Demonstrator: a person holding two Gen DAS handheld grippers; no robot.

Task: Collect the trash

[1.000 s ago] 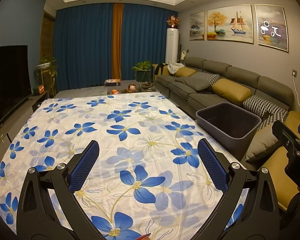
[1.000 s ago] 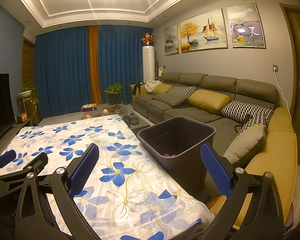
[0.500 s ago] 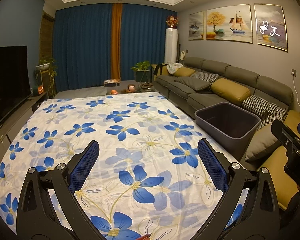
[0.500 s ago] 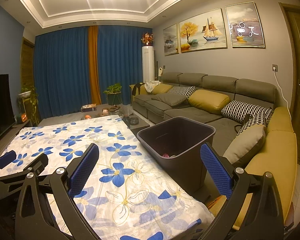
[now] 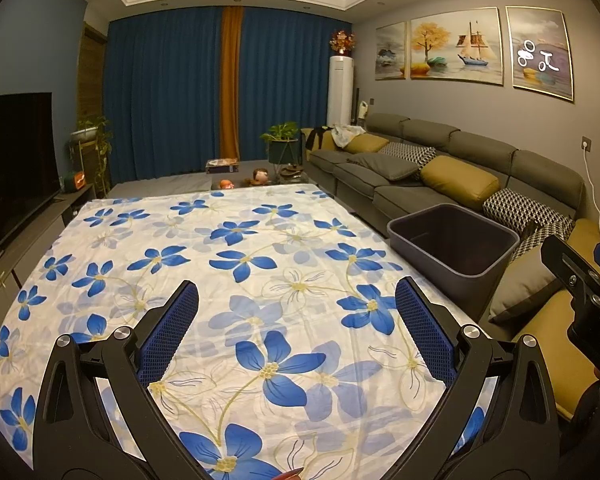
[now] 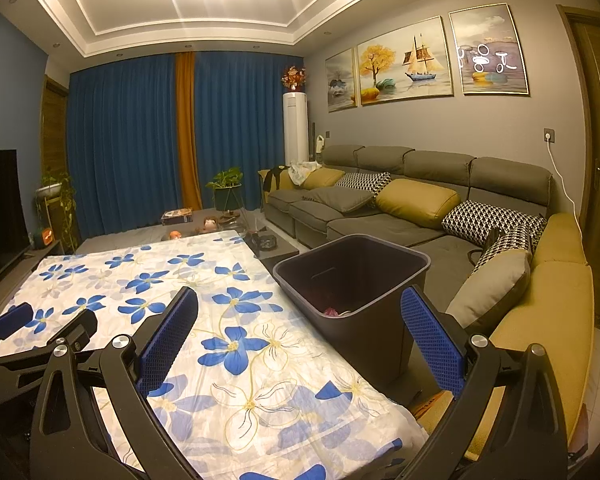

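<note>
A: Little has moved since a second ago: the left gripper (image 5: 296,332) has drifted only slightly over the cloth (image 5: 228,264), and the bin (image 6: 352,276) sits at the same spot by the desk's right edge.

B: And the jaws?

A: Both wide, both empty. The right gripper (image 6: 300,340) hangs over the desk's near right corner, with the bin just ahead of it.

B: Where is the trash, then?

A: None shows on the cloth. The right wrist view catches a few scraps, one pinkish, at the bin's bottom (image 6: 334,312); the rest of the inside is dark. In the left view the bin (image 5: 452,240) looks empty, but its floor is hidden.

B: So the step?

A: Probably a last look round, or the job is nearly done. To do it well, sweep the cameras along the desk's far edge, where small things (image 5: 260,176) sit beyond the cloth, too small to tell as trash. Keep the jaws wide until something is squarely between them.
</note>
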